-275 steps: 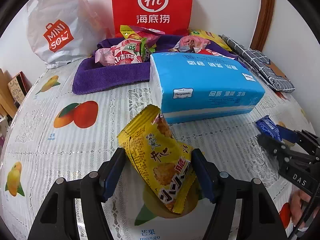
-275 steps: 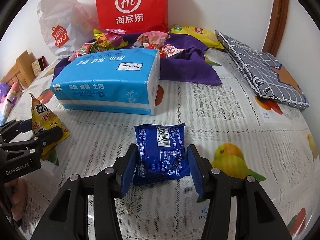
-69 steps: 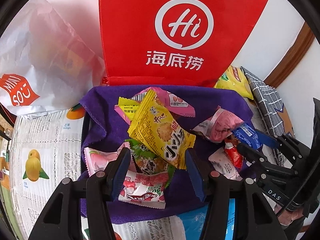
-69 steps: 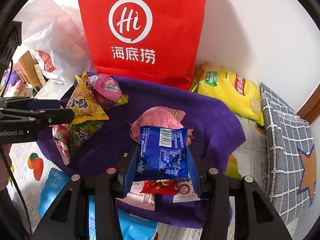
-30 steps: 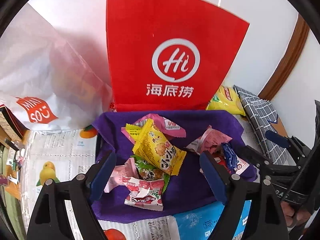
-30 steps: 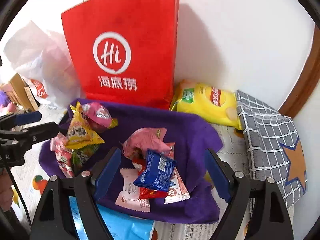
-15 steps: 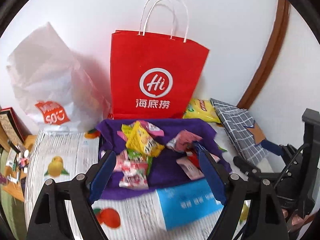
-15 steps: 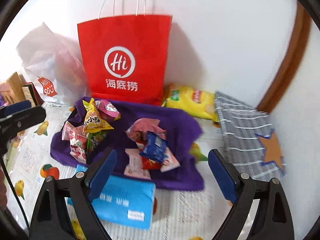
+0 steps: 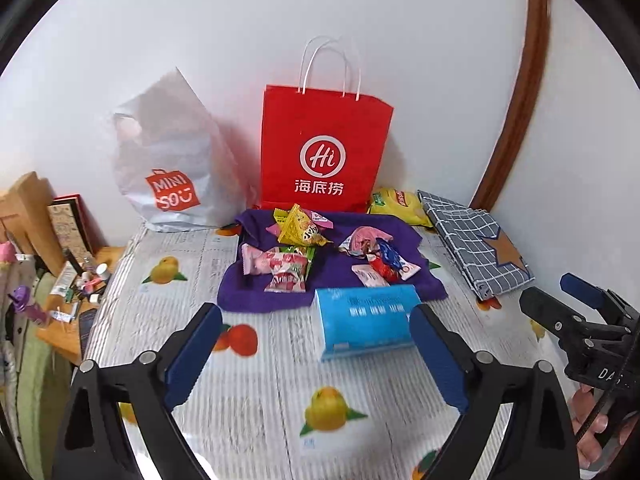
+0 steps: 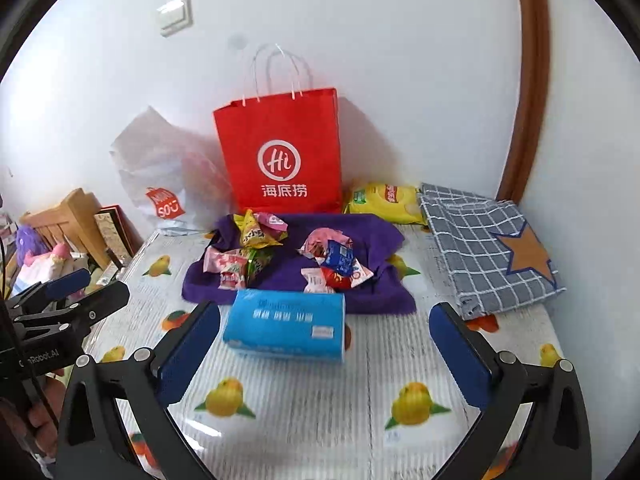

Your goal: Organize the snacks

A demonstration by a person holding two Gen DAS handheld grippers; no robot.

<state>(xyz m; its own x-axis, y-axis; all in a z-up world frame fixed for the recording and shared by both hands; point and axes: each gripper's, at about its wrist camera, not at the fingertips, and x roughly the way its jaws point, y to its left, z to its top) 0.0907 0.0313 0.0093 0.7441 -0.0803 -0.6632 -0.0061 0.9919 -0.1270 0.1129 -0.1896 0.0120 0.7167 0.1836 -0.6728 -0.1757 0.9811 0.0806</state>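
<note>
Left gripper (image 9: 314,344): lower centre of its own view, pointing down toward the counter (image 9: 248,396); fingers (image 9: 192,356) spread wide, just opened further, nothing between them.
Right gripper (image 10: 325,346): lower centre of its own view, same downward tilt; fingers (image 10: 460,356) released and wide, just opened further, empty.
Snacks (image 9: 296,256): heaped on the purple towel (image 9: 264,296), mid-frame, well apart from both grippers.
Blue tissue pack (image 9: 366,324): touching the towel's near edge.
Open room: bare patterned counter across the lower frame.
Edges: white plastic bag (image 9: 172,164) upper left; red paper bag (image 9: 322,152) against the wall; checked cloth (image 9: 476,248) at right.
</note>
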